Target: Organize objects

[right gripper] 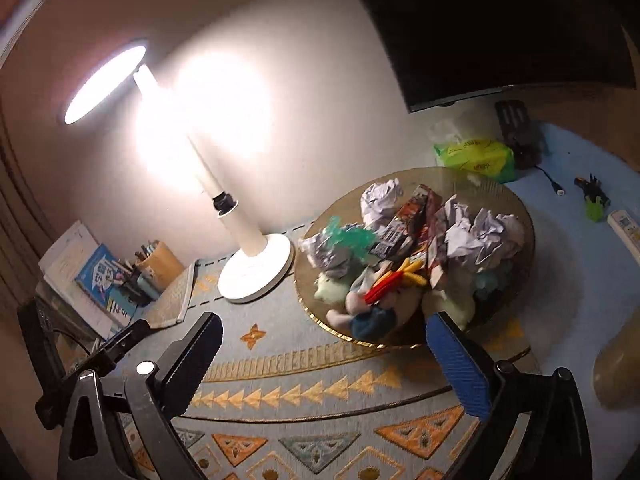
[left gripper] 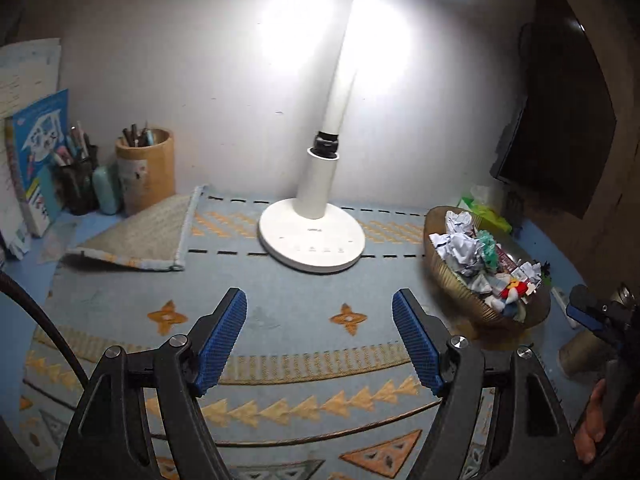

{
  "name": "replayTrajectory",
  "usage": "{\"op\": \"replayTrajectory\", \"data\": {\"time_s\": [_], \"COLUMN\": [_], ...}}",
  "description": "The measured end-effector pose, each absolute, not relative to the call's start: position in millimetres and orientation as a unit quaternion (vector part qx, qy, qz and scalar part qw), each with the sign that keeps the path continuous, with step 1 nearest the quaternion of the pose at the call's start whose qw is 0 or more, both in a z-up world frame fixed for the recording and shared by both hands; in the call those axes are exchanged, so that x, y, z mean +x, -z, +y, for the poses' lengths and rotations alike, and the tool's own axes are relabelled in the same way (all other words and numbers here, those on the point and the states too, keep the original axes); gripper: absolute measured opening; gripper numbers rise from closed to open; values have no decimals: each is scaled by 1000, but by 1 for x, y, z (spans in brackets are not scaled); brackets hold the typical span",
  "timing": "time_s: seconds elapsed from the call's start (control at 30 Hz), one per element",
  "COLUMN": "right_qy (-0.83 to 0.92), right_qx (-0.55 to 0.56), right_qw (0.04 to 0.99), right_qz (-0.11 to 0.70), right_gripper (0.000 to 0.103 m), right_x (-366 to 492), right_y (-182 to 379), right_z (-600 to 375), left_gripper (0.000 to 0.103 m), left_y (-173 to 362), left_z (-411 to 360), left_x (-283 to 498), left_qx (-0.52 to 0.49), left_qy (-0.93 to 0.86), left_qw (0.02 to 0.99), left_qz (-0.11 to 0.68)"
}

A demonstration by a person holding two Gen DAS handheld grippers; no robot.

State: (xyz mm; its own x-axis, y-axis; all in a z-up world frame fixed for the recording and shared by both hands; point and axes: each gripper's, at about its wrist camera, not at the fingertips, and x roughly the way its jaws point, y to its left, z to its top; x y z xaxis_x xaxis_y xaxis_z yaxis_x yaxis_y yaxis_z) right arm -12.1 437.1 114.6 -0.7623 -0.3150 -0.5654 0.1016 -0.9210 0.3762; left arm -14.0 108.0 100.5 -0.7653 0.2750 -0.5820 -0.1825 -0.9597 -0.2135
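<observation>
- Left wrist view: left claw [left gripper: 320, 336] spread apart over the patterned mat [left gripper: 280, 360], nothing between the blue pads [left gripper: 222, 344].
- White desk lamp [left gripper: 312, 236] dead ahead, base on the mat, switched on, glare bouncing off the wall.
- Far left, only clearly seen from here: bamboo pen pot [left gripper: 146, 168] full of pens, dark mesh pen holder [left gripper: 76, 188] beside it, pale teal case [left gripper: 106, 190] between them, blue booklet [left gripper: 38, 148] leaning at the wall; print on it too small to read.
- One mat corner [left gripper: 140, 236] folded back on itself, left of the lamp base.
- To the right, gold bowl [left gripper: 480, 304] on the worktop, heaped with crumpled paper [left gripper: 460, 246] and small toys.
- At the right edge, right claw [left gripper: 588, 312] seen side-on, a hand [left gripper: 592, 428] below it.
- Faint mark on the lamp base, not legible.
- Right wrist view: right claw [right gripper: 324, 356] gaping wide, empty, hanging just in front of the gold bowl [right gripper: 516, 208].
- Bowl contents far plainer here: crumpled paper [right gripper: 480, 236], printed snack wrappers [right gripper: 404, 224], green plastic piece [right gripper: 348, 236], a plush toy [right gripper: 368, 304] with red and yellow parts.
- Shown here alone: green tissue pack [right gripper: 476, 156] behind the bowl with unreadable red print, a white remote [right gripper: 624, 228], a small black-and-green gadget [right gripper: 592, 196], a dark screen [right gripper: 480, 28] on the wall.
- Lamp [right gripper: 256, 268] left of the bowl, base near its rim; left claw [right gripper: 120, 344] poking in at lower left.
</observation>
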Motion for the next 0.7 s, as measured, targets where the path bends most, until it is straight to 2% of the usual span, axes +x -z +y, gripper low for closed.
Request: {"op": "replayTrajectory", "data": {"time_s": [0.17,0.33,0.43,0.57,0.7], "right_qy": [916,906,902,898,895], "right_qx": [356,390,405,423,435], "right_qw": [139,140,131,116,102], "right_qz": [-124,-88,-70,-34,-14], "right_gripper": [102,102,102,102,102], "right_x": [11,27,29,24,18], "right_y": [-96,-71,-54,-34,-16], "right_z": [386,353,341,328,324], "left_gripper": [74,74,74,74,78], "left_y": [-83,-48,-24,-1,0], "left_z": [50,16,8,-1,0], "left_x": [15,31,30,29,28], "left_qx": [-340,-385,-420,-441,-441], "left_qy": [-934,-921,-907,-897,-897], "left_qw": [74,48,28,2,-43], "left_qz": [-77,-44,-16,-16,2]}}
